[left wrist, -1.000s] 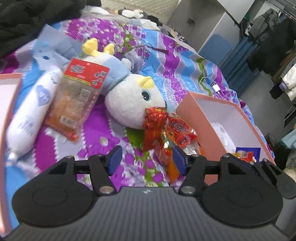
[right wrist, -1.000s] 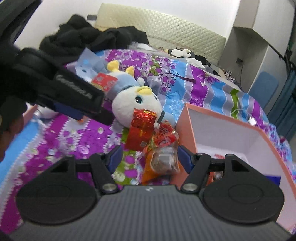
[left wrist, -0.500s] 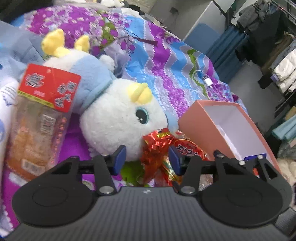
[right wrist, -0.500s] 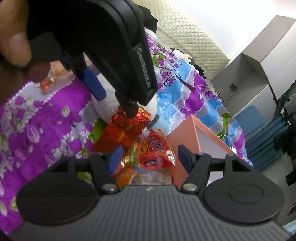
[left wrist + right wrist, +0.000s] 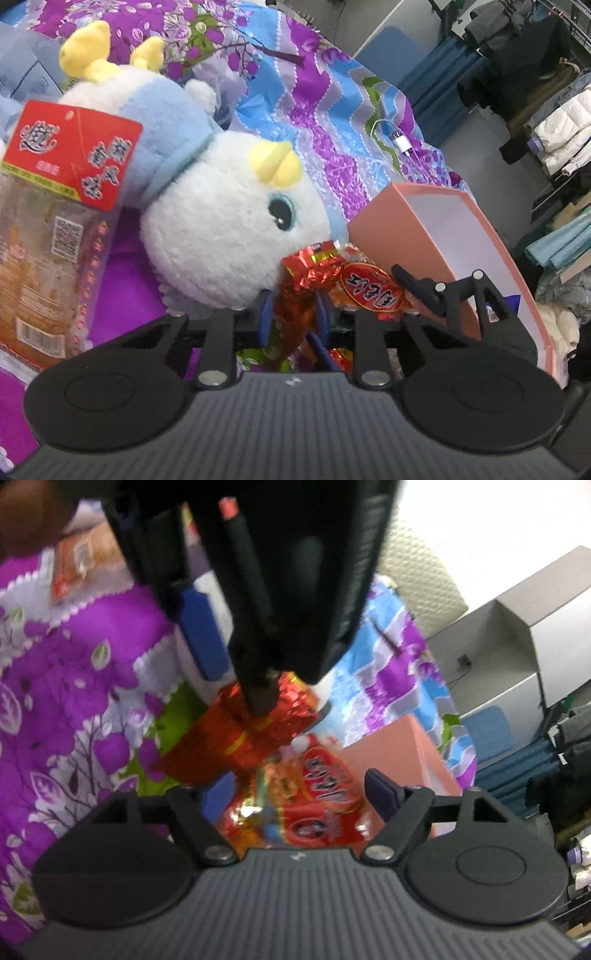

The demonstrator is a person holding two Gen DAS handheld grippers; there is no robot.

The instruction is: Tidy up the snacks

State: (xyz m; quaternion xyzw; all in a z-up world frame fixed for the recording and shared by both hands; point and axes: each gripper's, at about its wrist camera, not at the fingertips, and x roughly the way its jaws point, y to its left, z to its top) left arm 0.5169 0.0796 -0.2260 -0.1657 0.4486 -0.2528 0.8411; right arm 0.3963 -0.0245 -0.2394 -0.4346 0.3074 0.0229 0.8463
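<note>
Red foil packet (image 5: 308,291) sits between the closing left tongs (image 5: 291,317); right tongs (image 5: 301,799) are opening astride a snack bag (image 5: 317,805), beside the box wall (image 5: 406,764).

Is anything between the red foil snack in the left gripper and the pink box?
Yes. The orange snack bag with the red oval label lies between the red foil snack and the pink box, against its wall. The left gripper is closing around the foil snack.

Black ribbed gripper (image 5: 291,317) body, blue pads (image 5: 265,317), silver screws.
</note>
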